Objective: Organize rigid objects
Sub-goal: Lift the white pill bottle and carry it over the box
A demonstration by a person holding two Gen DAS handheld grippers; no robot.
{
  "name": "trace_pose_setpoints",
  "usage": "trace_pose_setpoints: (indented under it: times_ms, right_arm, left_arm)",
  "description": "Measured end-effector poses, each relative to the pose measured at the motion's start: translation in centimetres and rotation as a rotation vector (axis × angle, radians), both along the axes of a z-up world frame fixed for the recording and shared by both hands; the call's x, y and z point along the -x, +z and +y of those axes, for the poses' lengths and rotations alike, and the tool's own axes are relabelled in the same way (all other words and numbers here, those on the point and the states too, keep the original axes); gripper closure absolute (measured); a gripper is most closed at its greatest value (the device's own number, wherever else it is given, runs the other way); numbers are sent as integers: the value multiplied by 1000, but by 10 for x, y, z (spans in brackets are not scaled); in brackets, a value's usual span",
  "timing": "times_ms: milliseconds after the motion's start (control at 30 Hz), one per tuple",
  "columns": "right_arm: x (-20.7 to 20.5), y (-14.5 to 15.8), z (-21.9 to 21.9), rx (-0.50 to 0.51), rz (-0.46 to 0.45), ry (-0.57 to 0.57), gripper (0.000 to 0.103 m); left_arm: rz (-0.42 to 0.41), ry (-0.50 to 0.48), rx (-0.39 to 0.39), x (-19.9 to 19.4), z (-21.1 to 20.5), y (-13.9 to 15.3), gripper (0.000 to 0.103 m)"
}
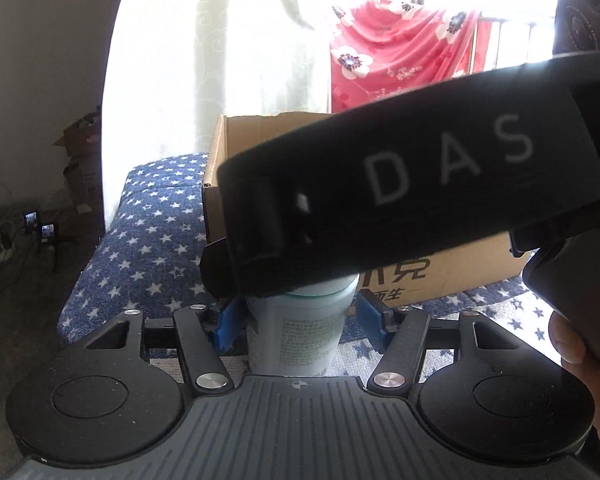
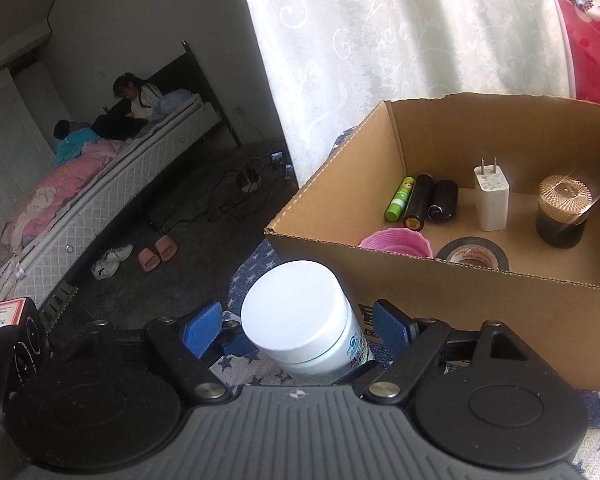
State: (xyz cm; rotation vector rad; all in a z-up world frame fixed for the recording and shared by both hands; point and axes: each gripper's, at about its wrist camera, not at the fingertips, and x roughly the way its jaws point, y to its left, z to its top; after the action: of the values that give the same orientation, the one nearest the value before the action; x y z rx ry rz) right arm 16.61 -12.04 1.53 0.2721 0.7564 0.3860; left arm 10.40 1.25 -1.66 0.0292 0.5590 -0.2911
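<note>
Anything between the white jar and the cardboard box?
Nothing: in the right wrist view only bare star-print cloth separates the white jar from the cardboard box.

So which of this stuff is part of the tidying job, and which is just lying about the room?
Part of the job:
white jar, between both grippers' fingers
cardboard box
already boxed: charger plug, tape roll, pink cup, dark jar, green tube

Just lying about:
pink slippers
white shoes
floral cloth
</note>
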Motion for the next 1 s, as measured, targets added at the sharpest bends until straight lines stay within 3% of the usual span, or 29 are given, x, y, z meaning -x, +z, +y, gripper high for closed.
trace_pose_setpoints:
  times_ms: [233, 1000]
  right_arm:
    - [-1, -2, 0, 11, -8, -3, 37]
    - [26, 19, 6, 11, -90, 24, 38]
  left_arm:
    - [-4, 5, 0, 6, 5, 3, 47]
    - [-75, 17, -6, 28, -2, 21, 48]
